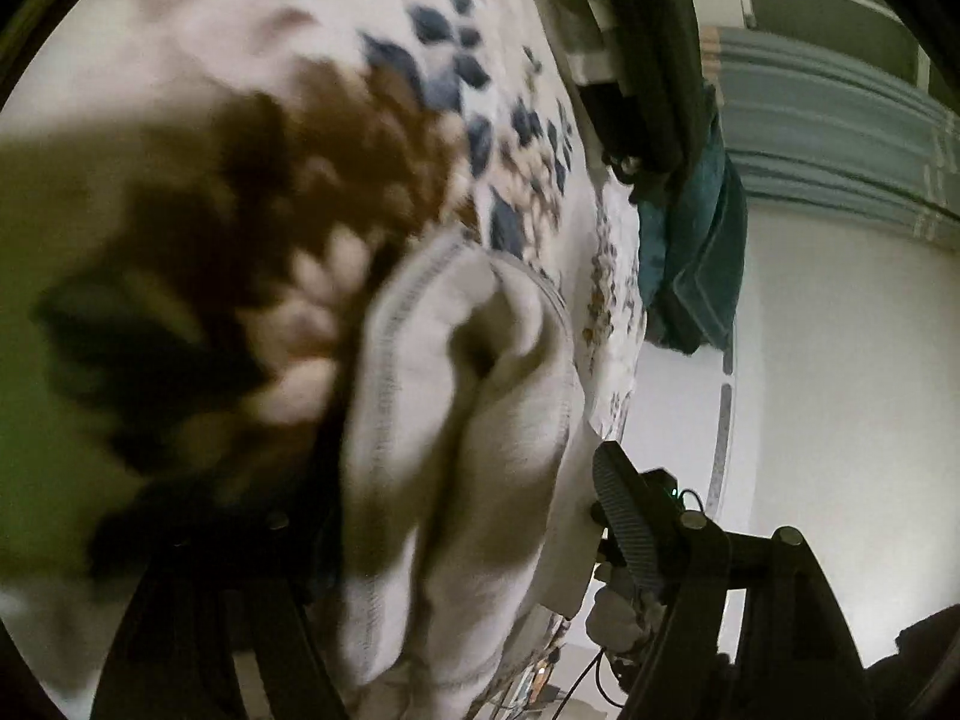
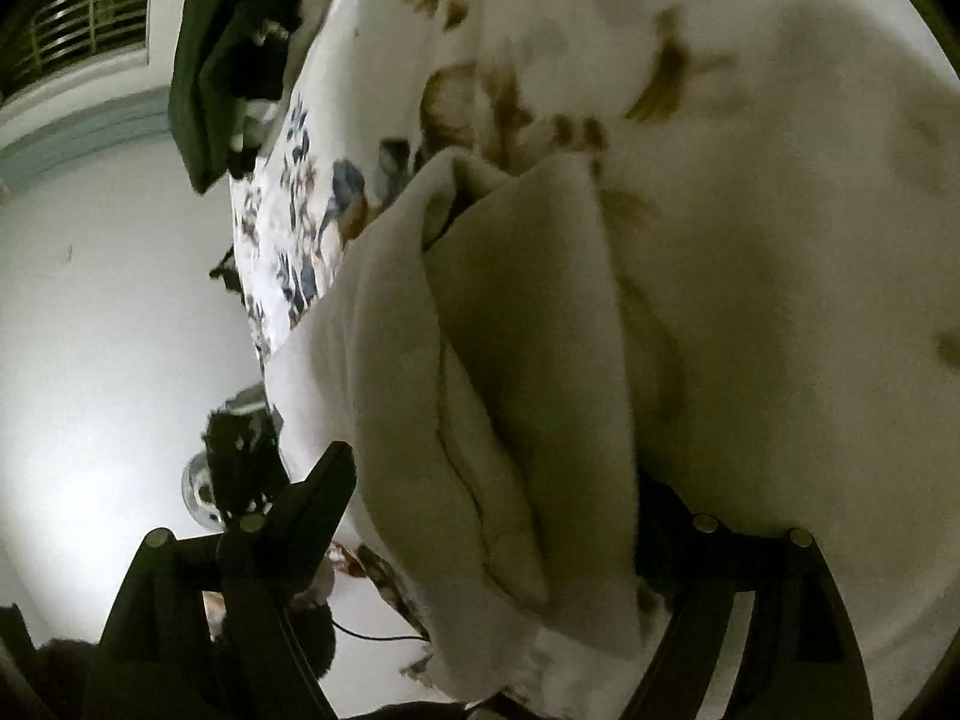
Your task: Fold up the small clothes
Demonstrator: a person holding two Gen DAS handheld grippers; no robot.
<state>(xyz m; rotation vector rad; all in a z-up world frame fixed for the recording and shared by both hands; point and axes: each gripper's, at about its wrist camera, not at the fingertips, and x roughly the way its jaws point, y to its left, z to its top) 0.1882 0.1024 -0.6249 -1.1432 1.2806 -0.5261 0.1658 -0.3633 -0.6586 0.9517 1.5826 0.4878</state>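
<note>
A small cream-white garment with grey stitched hems hangs bunched between the fingers of my left gripper. Only its right finger shows; the left one is hidden by cloth. The same garment fills the right wrist view, folded in thick layers between the fingers of my right gripper. Its left finger shows; the right one is mostly hidden behind cloth. Both grippers hold the garment above a flower-printed bedsheet. The views are blurred.
The bedsheet has blue and brown flowers. A teal cloth hangs at the bed's edge. Dark clothes lie at the far edge of the bed. White floor, a wall and cables lie beyond.
</note>
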